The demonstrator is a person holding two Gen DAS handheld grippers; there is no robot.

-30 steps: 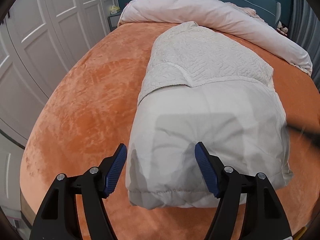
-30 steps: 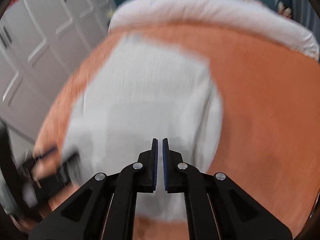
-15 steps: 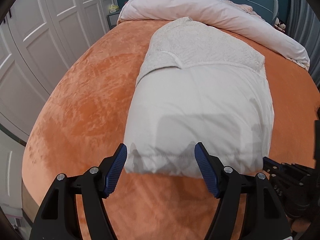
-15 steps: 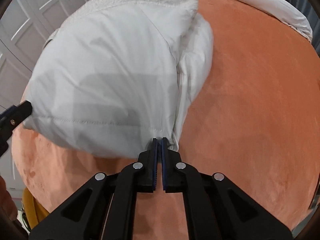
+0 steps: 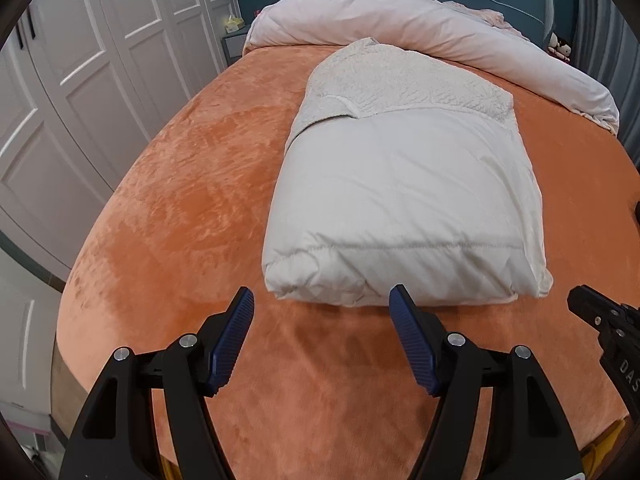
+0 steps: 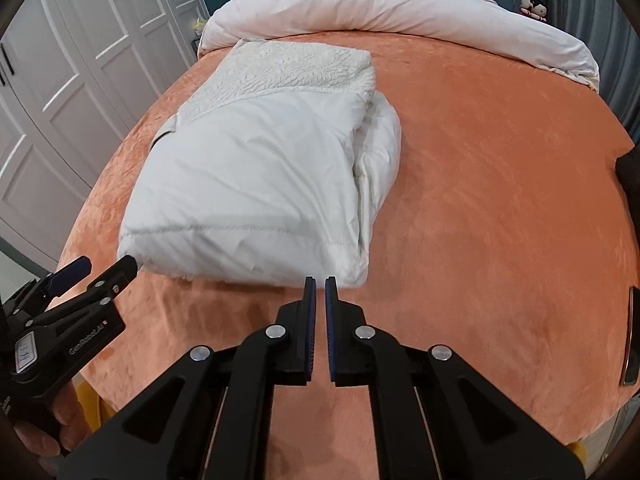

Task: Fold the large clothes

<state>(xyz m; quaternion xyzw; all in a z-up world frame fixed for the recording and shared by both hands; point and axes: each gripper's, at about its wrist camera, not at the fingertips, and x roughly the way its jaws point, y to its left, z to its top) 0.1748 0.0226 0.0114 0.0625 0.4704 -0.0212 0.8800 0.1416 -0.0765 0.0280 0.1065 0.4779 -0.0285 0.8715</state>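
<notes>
A white padded coat (image 5: 404, 200) with a fleecy lining lies folded in a thick bundle on the orange bed cover (image 5: 192, 208). It also shows in the right wrist view (image 6: 256, 184). My left gripper (image 5: 322, 304) is open and empty, just in front of the bundle's near edge. It shows at the lower left of the right wrist view (image 6: 106, 268). My right gripper (image 6: 320, 282) has its jaws almost together with a thin gap, holding nothing, just short of the bundle's near right corner. Its tip shows in the left wrist view (image 5: 580, 300).
A rolled pale duvet (image 5: 420, 28) lies across the far end of the bed. White wardrobe doors (image 5: 80, 80) stand along the left. A dark object (image 6: 630, 336) lies at the bed's right edge. The bed's near edge is close below both grippers.
Both grippers have pulled back from the coat toward the bed's near edge. The right gripper, which pinched the coat's corner, has let it go, and the bundle lies at rest.
</notes>
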